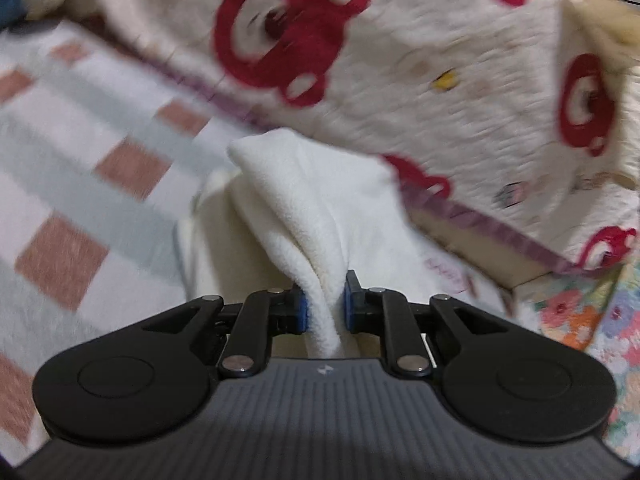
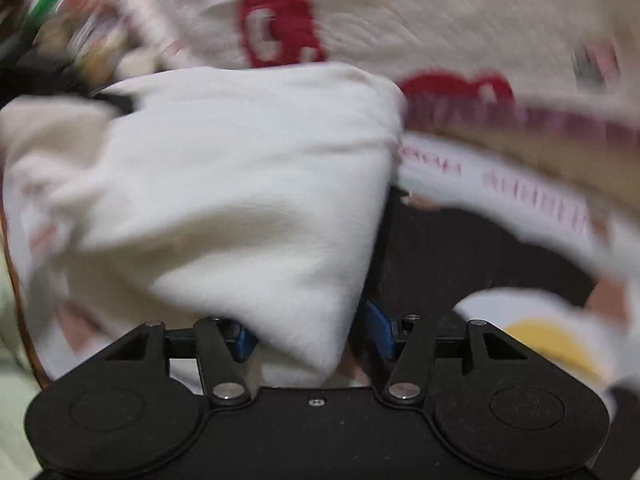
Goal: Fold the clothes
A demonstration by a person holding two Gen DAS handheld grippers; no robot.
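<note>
A white fleece garment (image 1: 296,208) hangs bunched in front of my left gripper (image 1: 325,300), which is shut on a fold of it between its blue pads. In the right wrist view the same white garment (image 2: 240,184) fills the middle, and my right gripper (image 2: 312,336) is shut on a thick corner of it. Pink lettering shows on the garment's edge (image 2: 532,196). Both views are blurred by motion.
A cream quilt with red bear prints (image 1: 400,60) lies behind, with a purple border (image 1: 500,224). A white, grey and pink checked blanket (image 1: 80,184) covers the left. A floral cloth (image 1: 592,320) is at the right. A dark area (image 2: 480,256) lies under the right gripper.
</note>
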